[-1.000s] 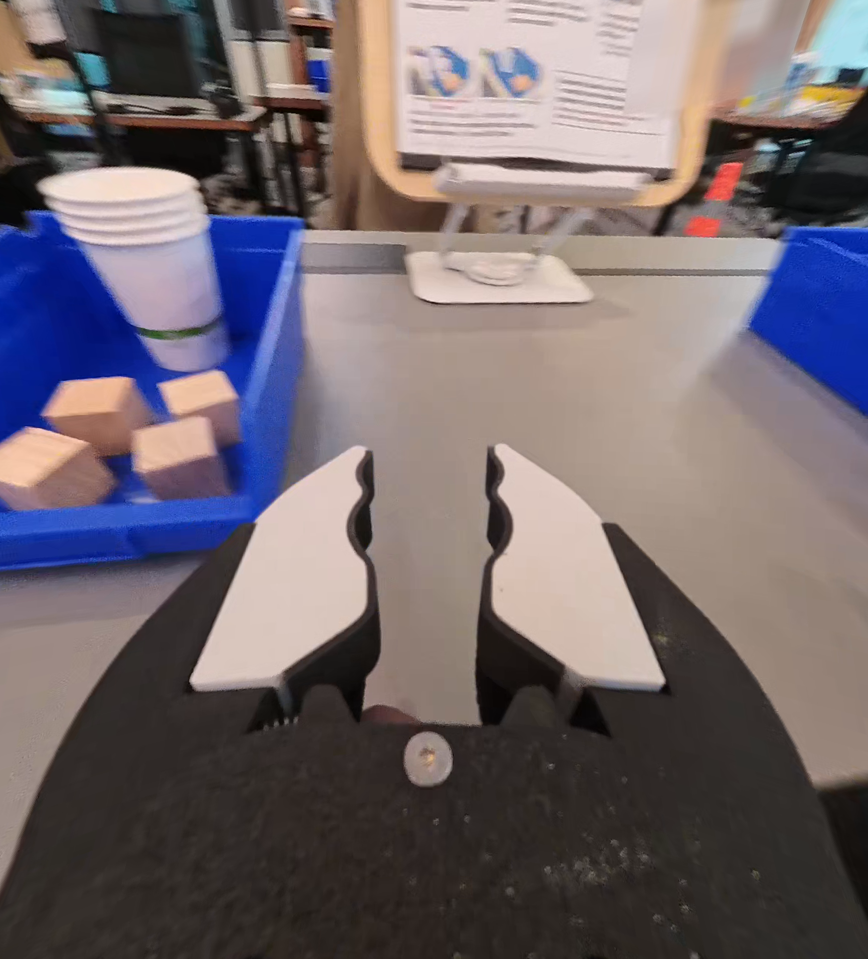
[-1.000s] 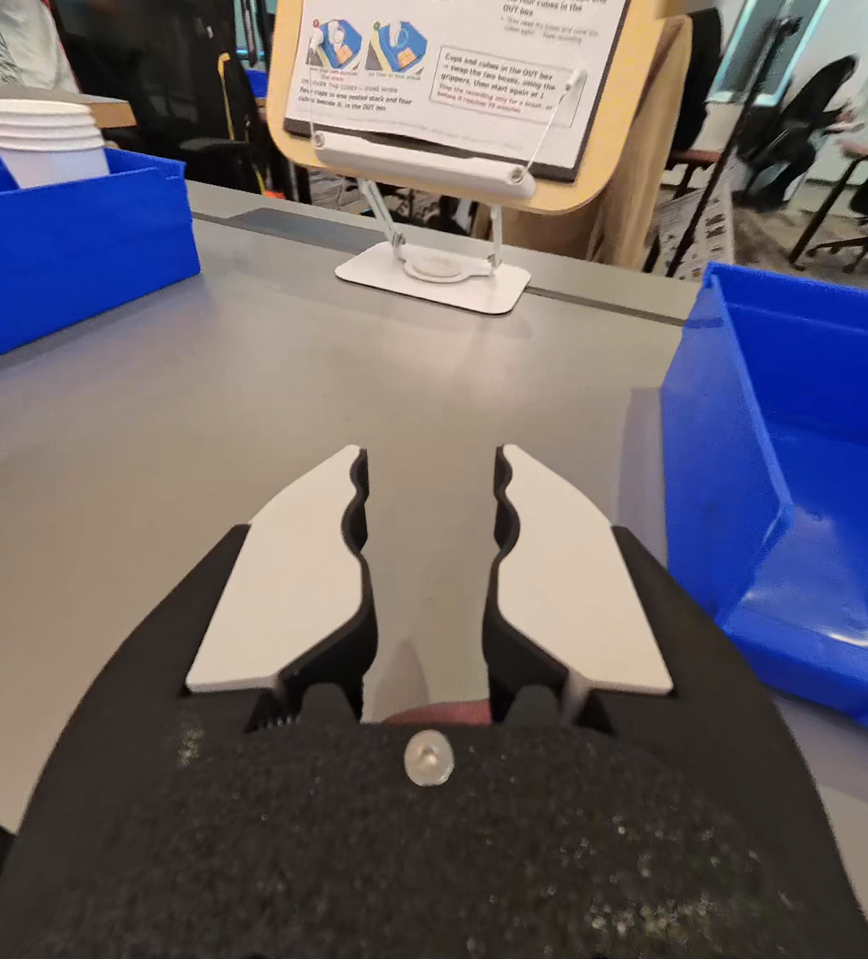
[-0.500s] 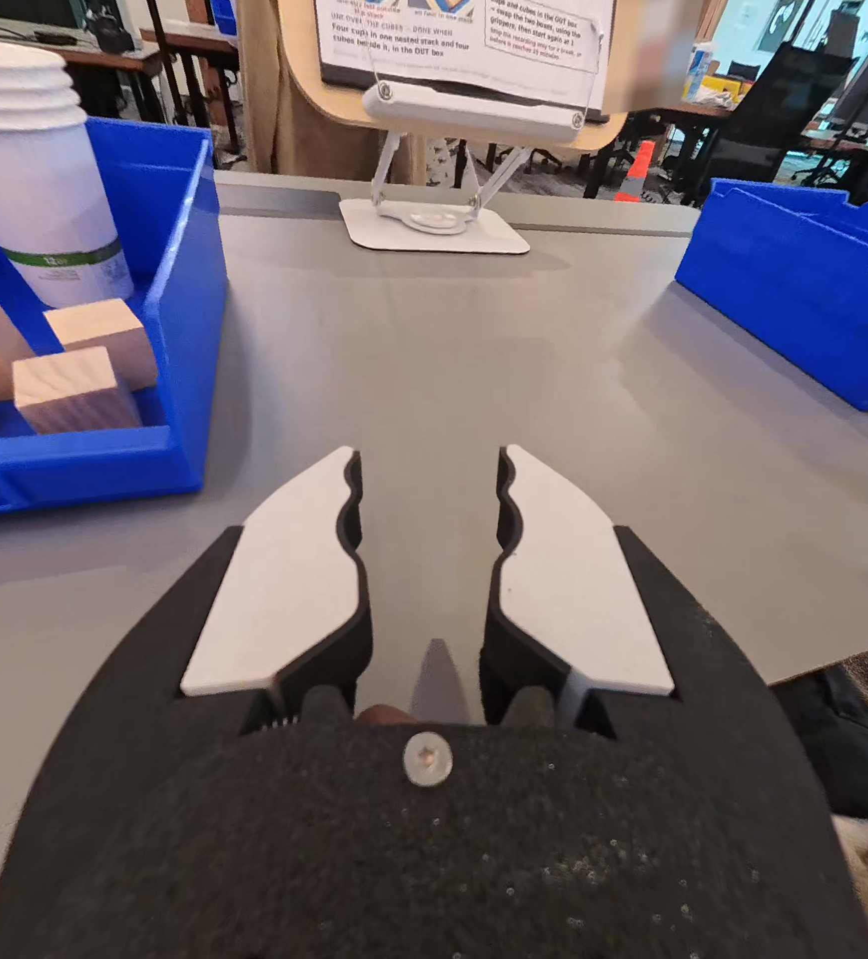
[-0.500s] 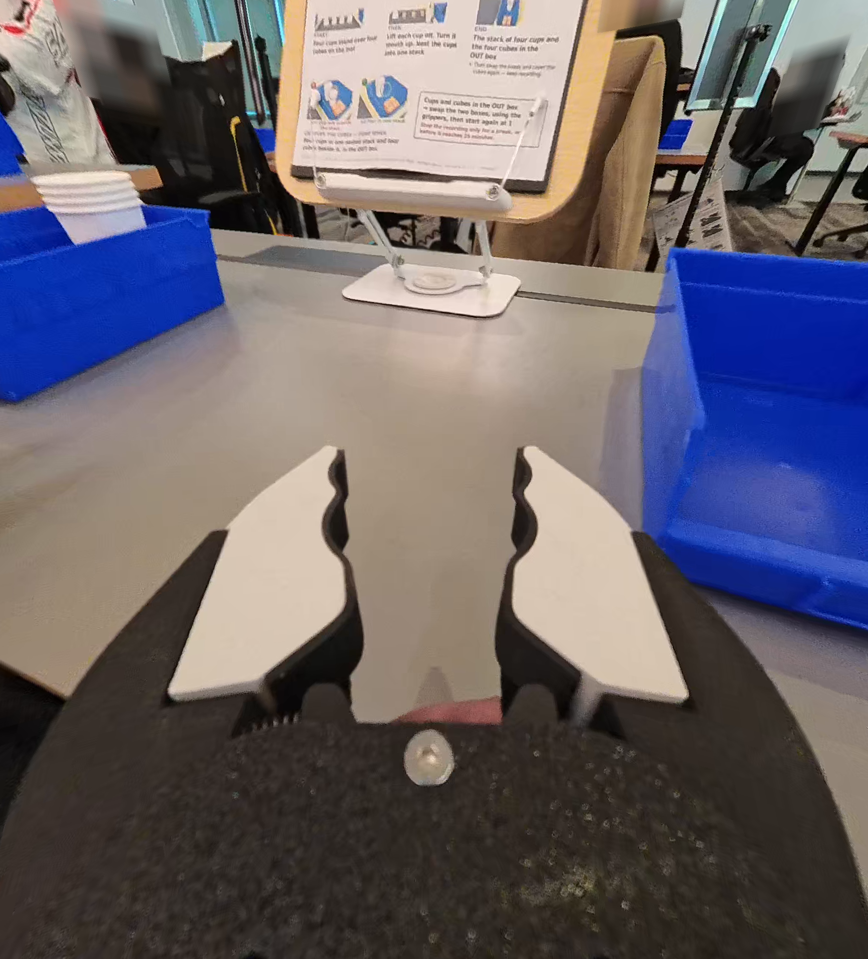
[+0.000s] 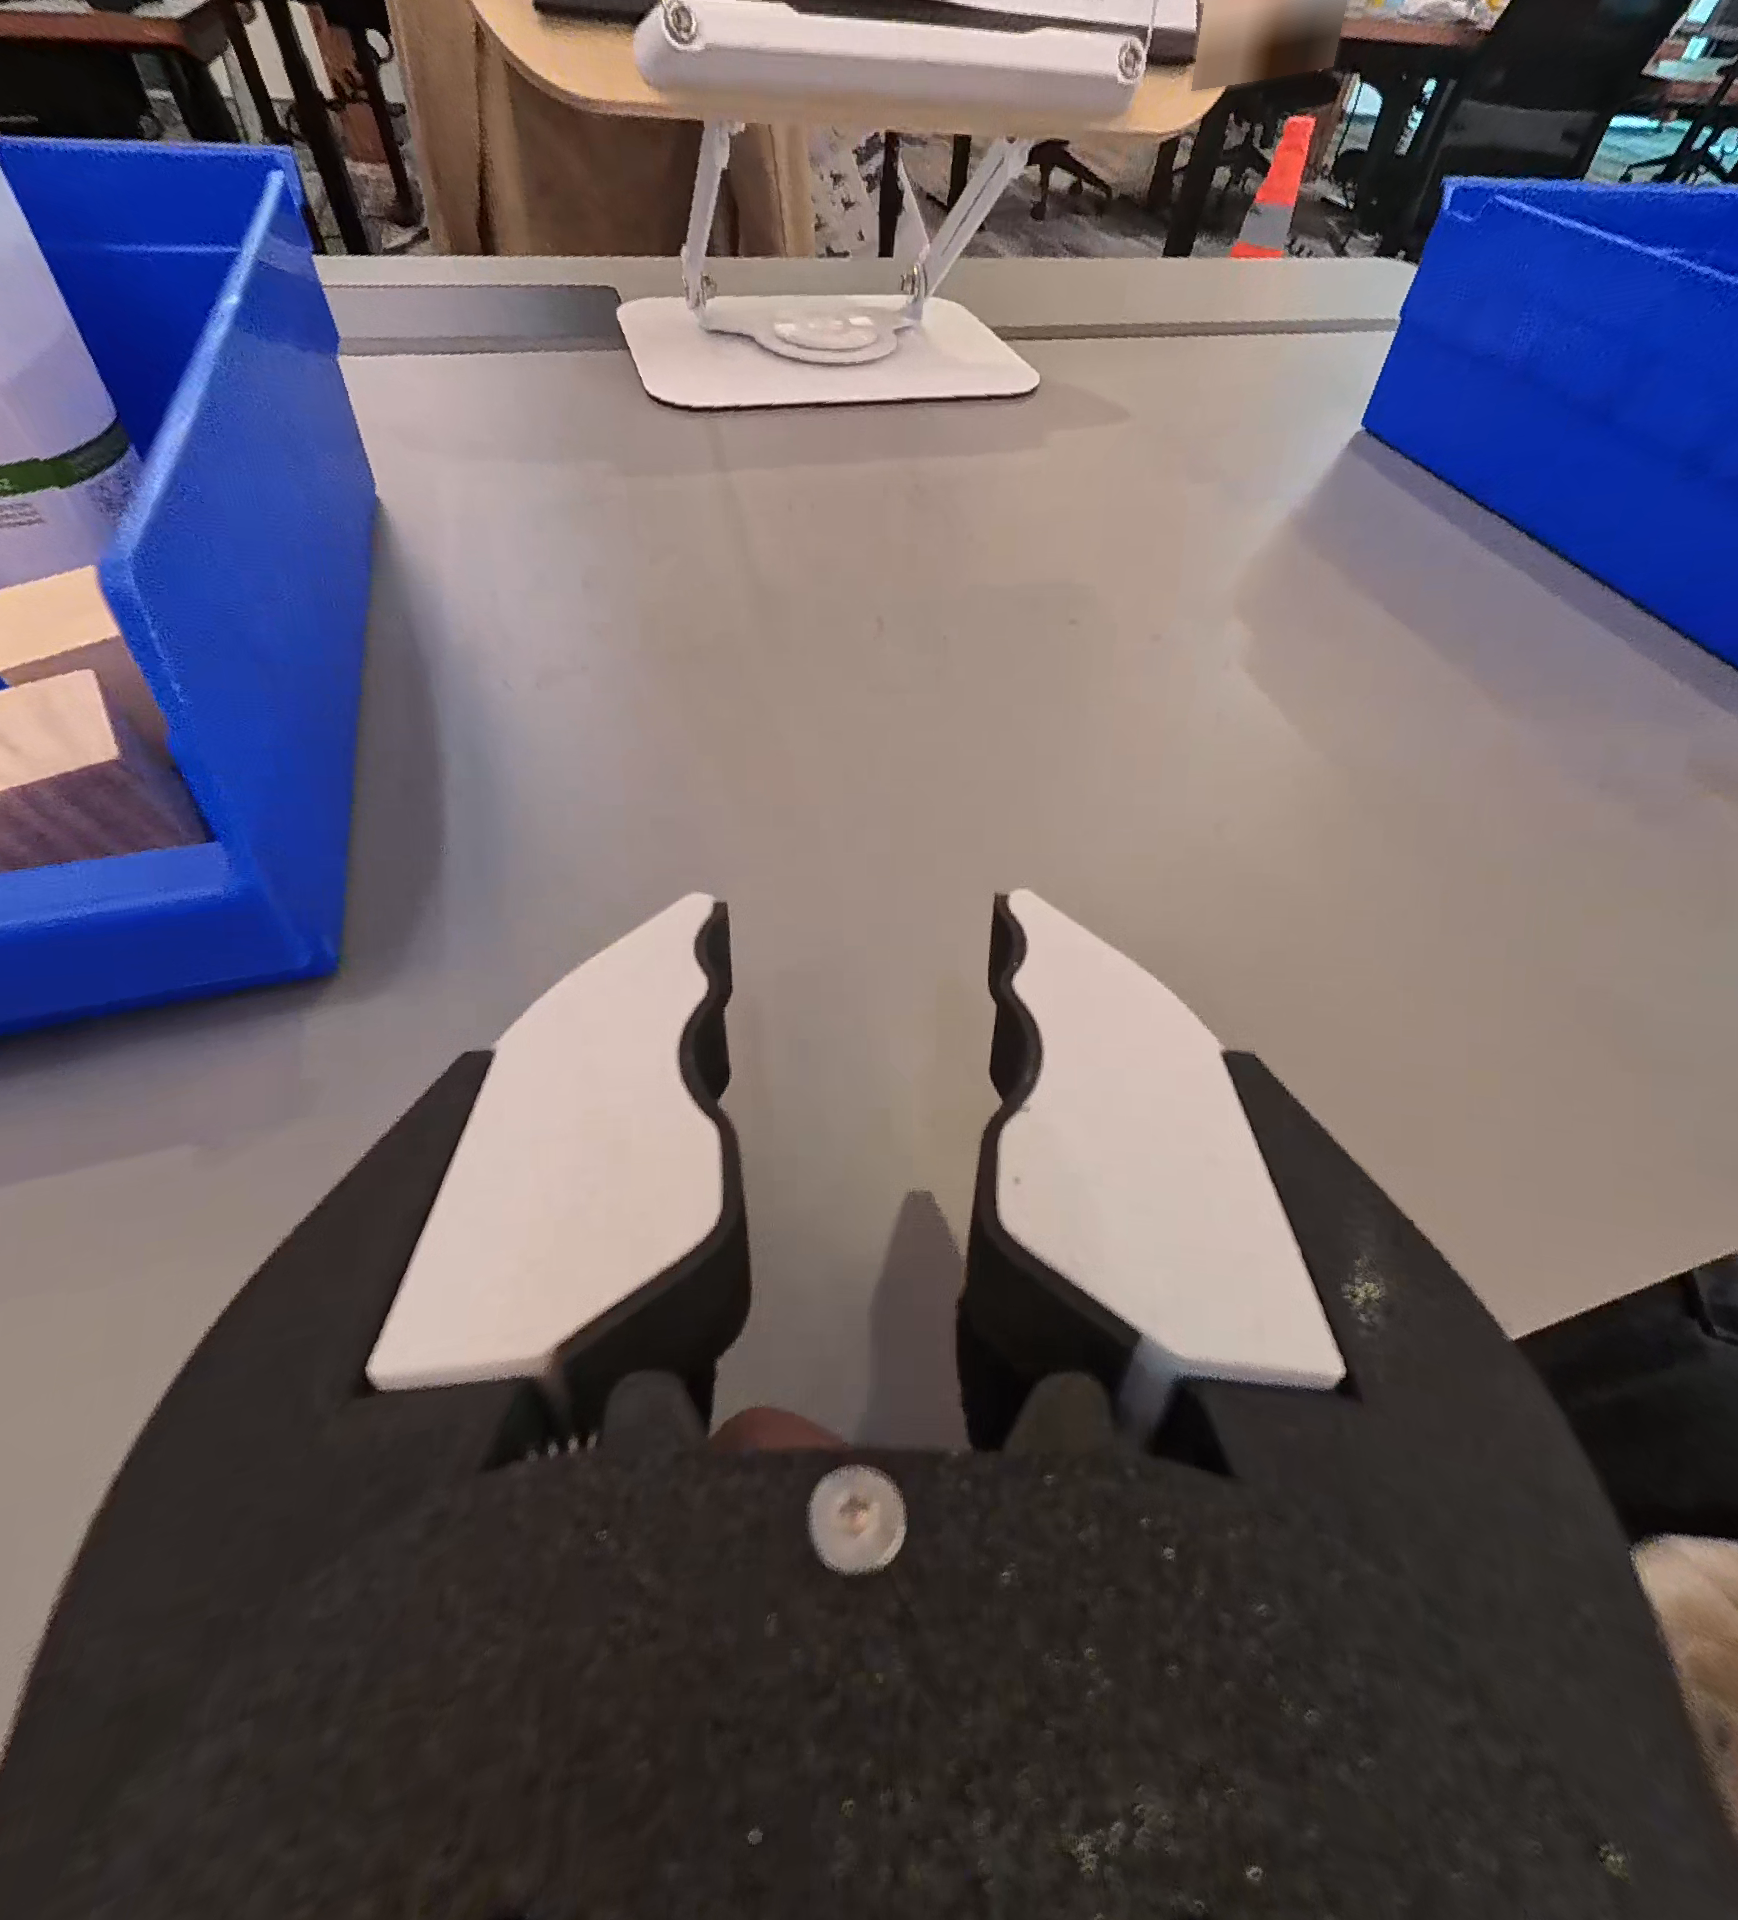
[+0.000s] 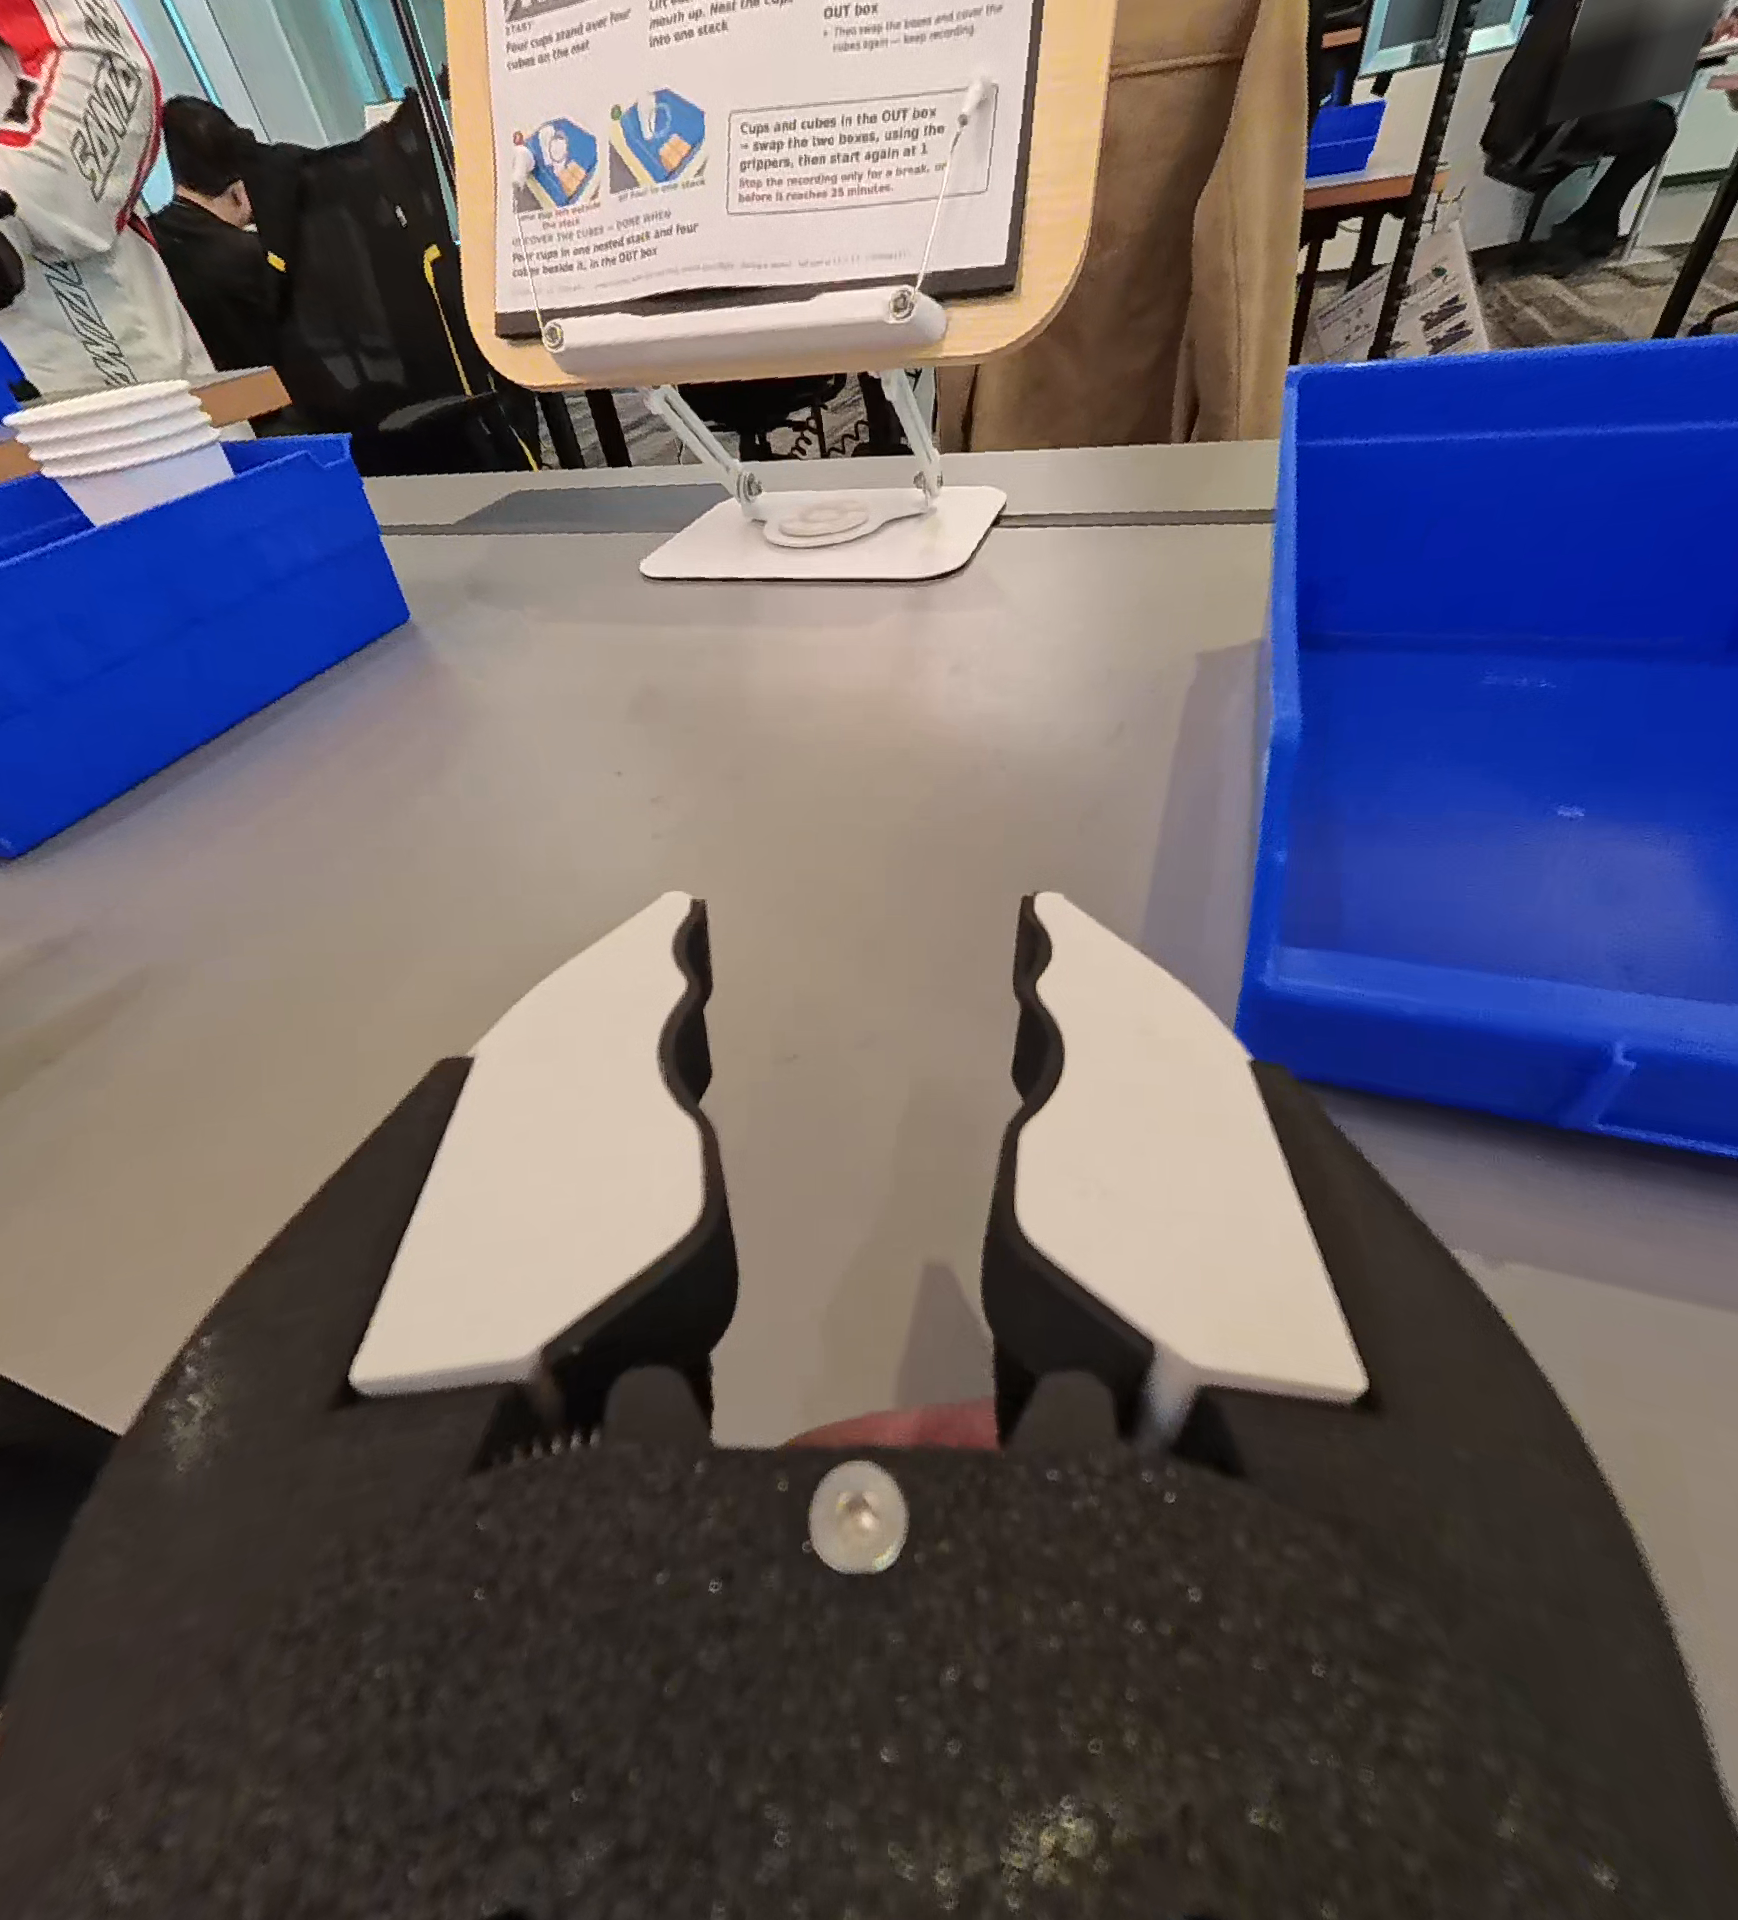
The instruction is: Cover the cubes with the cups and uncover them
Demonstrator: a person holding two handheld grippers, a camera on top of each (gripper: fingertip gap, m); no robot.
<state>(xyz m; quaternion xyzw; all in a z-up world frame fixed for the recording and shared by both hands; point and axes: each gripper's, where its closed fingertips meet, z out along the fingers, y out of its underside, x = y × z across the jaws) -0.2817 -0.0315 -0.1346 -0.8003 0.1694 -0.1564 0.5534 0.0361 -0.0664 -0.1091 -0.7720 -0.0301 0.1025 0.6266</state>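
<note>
I am working over a plain grey counter [image 5: 948, 675] in a busy office, with desks, chairs and seated people far behind it. Nearest to me, my left claw [image 5: 857, 914] hangs low over the bare middle of the counter, its white-faced fingers [image 5: 574, 1143] parted with nothing between them. My right claw [image 6: 863, 914] sits the same way, released and empty, aimed down the centre.

On the left stands a blue plastic bin [image 5: 241, 644] with a low front lip, which I judge is there to let a claw reach in from my side. Inside it lie pale wooden cubes [image 5: 13, 732], close together near the bin's right wall, and behind them a nested stack of white paper cups [image 6: 122, 452] stands mouth up, rising above the rim. So everything the task needs is in that left bin, untouched by either claw.

On the right, well apart across the open counter, a second blue plastic bin [image 6: 1551, 790] is empty as far as I can see. I take the clear space between the bins as the working area for setting out cubes and covering them.

Farthest, at the counter's back edge, a white-footed stand [image 6: 823, 530] props a wooden board with a printed instruction sheet [image 6: 761, 156], tilted toward me for reading.
</note>
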